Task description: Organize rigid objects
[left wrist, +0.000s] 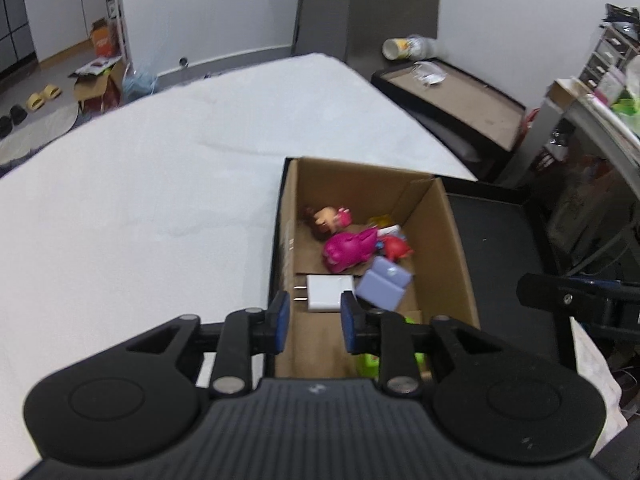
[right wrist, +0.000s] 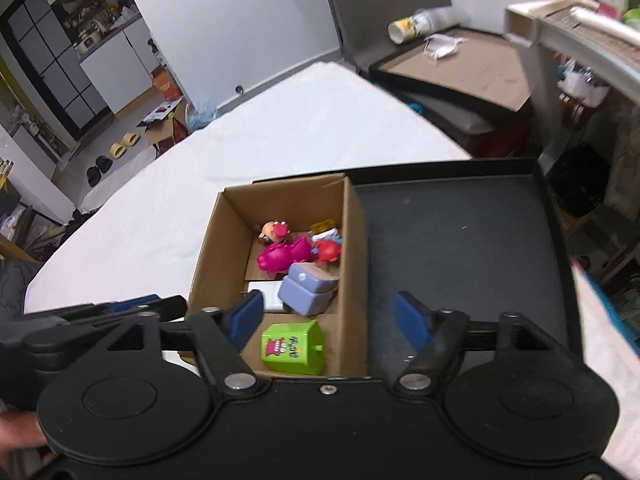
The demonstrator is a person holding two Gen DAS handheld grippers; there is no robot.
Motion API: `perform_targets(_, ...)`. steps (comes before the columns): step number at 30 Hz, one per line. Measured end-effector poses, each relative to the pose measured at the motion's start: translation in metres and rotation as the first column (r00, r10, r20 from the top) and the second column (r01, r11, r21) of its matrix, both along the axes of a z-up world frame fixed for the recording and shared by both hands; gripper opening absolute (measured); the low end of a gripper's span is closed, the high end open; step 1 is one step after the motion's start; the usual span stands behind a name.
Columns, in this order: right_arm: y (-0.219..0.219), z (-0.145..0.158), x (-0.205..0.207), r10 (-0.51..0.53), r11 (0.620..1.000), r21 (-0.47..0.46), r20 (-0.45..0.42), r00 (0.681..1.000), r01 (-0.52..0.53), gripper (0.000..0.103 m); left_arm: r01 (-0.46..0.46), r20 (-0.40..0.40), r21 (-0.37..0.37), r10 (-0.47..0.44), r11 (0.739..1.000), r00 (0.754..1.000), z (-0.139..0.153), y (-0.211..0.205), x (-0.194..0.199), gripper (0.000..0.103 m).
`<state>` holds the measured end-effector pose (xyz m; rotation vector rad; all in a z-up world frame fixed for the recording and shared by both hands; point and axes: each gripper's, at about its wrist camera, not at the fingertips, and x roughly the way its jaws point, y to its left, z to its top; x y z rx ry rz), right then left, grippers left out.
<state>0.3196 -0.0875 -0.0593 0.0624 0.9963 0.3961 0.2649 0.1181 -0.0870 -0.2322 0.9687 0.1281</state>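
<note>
**Over the cardboard box, both grippers empty**

Below the left gripper [left wrist: 314,322] sits the open cardboard box [left wrist: 460,240], and those blue pads stand only narrowly apart with nothing pinched between them. Right past the fingertips, down on the box floor, lies the white charger [left wrist: 330,292], its prongs pointing out to the gripper's left. Just to its right leans the lavender block [left wrist: 384,284], and beyond that, deeper in the box, the magenta toy [left wrist: 348,250], the red figure [left wrist: 396,250] beside it, and the small doll [left wrist: 326,220] at the far end. A sliver of the green toy [left wrist: 370,364] peeks out under the left gripper's right finger.

Over on the other side, the right gripper [right wrist: 334,316] hangs with its jaws spread wide, nothing touching either pad. Its left finger stands above the box interior, its right finger above the black tray [right wrist: 460,240] that adjoins the box. Between the two fingers, on the near floor of the box, the green toy [right wrist: 294,346] lies on its side. Further ahead are the lavender block [right wrist: 306,290], the charger [right wrist: 266,294] partly tucked behind it, the magenta toy [right wrist: 282,256], the red figure [right wrist: 328,252] and the doll [right wrist: 274,230].

Off to the right gripper's left, the other gripper's dark arm pokes in. Box and tray rest on a white-covered surface [right wrist: 160,216] stretching away ahead of both grippers.
</note>
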Motion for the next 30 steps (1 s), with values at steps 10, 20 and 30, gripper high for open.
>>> perform_targets(10,-0.047,0.030,-0.031,-0.071,0.997,-0.003,0.115,0.991,0.072,0.094,0.041,0.071,-0.006,-0.041,0.999,0.997,0.042,-0.027,-0.027,0.051)
perform_targets(20,-0.090,0.057,-0.072,-0.160,0.986,-0.007,0.225,0.961,0.166,0.103,0.113,0.167,0.007,-0.113,0.994,0.980,0.081,-0.042,-0.065,0.076)
perform_targets(30,-0.112,0.091,-0.106,-0.168,0.983,-0.026,0.300,0.939,0.184,0.103,0.128,0.268,0.056,-0.138,0.990,0.953,0.120,-0.048,-0.115,0.092)
